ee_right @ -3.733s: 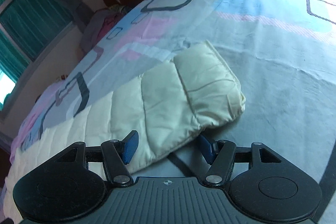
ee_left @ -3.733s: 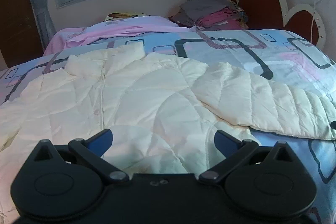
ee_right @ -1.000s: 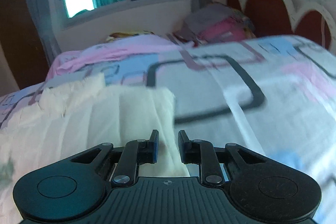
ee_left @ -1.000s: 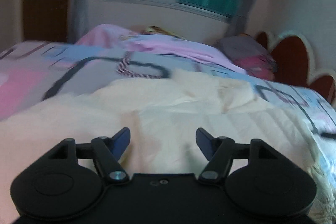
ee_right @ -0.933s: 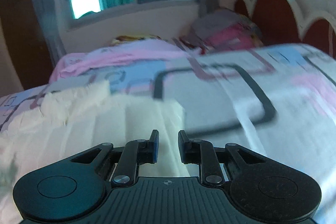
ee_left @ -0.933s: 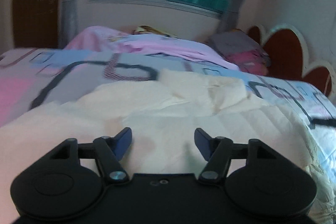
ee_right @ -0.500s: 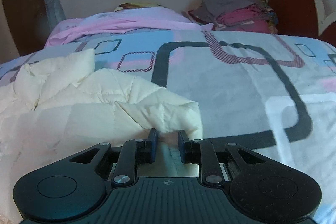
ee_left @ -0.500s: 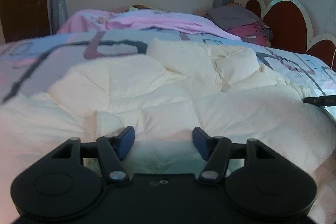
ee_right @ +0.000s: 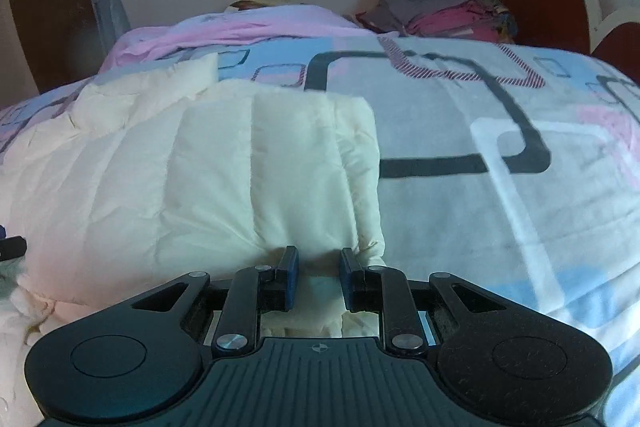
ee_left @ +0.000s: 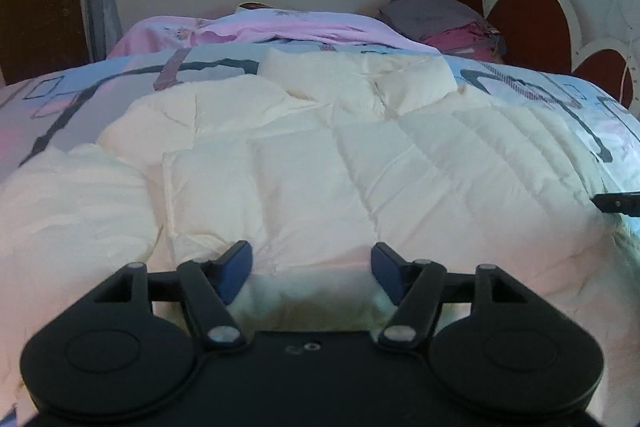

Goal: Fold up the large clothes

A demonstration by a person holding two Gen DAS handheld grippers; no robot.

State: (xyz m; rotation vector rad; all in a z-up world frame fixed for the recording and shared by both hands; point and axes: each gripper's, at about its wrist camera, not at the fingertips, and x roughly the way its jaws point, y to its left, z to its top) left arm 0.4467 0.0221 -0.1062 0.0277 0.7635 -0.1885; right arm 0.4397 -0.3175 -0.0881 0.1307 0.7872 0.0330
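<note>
Right claw [ee_right: 315, 277] clenched on puffy, quilted cream jacket [ee_right: 208, 179]; left claw [ee_left: 311, 269] just widened, fabric between, unpinched.

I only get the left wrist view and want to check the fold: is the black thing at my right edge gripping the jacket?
Observer: That is the right tool. Its jaws stand narrow, pinched on the cream sleeve.
Operator: Where on the sleeve does it grip?
Observer: At the near edge, close to the sleeve's right-hand corner. The rest of the sleeve lies flat across the jacket body.
Operator: Is anything in the way on its far side?
Observer: No. Right of the grip there is only bare bedspread.
</note>
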